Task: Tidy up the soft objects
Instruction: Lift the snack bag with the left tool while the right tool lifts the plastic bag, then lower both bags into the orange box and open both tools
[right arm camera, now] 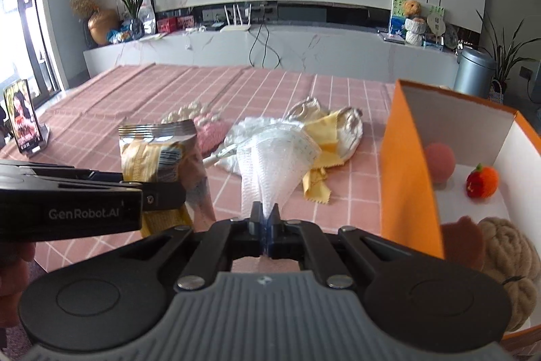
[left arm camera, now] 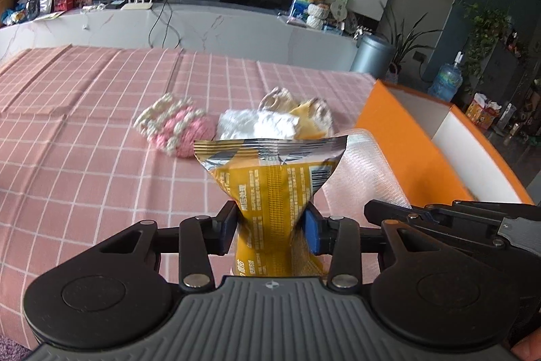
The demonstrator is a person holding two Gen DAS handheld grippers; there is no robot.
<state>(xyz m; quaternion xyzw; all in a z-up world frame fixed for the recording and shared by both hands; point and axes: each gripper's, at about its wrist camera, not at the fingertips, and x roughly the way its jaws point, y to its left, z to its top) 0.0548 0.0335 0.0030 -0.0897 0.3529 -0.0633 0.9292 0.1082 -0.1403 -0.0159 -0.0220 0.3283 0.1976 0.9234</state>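
- The left gripper [left arm camera: 270, 225] is clenched on a yellow snack packet [left arm camera: 270, 185], its blue pads [left arm camera: 312, 234] pinching the packet's middle so the crimped silver end fans out above the jaws, clear of the cloth.
- The right gripper [right arm camera: 266, 219] has its jaws pressed together on the narrow end of a white mesh pouch [right arm camera: 274, 164], which flares outward from the fingertips and hangs above the table.
- Seen from the right wrist, the left gripper enters from the left with the snack packet just beside the mesh pouch; the two held items are near each other but apart.
- Below both lies a pink checked tablecloth [left arm camera: 84, 131] that covers the table.
- Farther out on the cloth, a pink-and-cream knitted piece [left arm camera: 175, 127] rests on the left, touching or nearly touching a white fluffy cloth [left arm camera: 257, 124], with a yellow cloth [right arm camera: 324, 137] and a cream fabric item [right arm camera: 348, 124] piled against it on the right.
- On the right edge stands an orange box [right arm camera: 402, 164] with white inner walls, open at the top.
- Inside the box sit a pink ball [right arm camera: 439, 161], a small orange-and-red knitted fruit [right arm camera: 481, 181] and, nearest, a tan plush toy [right arm camera: 507, 263].
- At far left, a phone on a stand [right arm camera: 23, 120] stands upright on the cloth.
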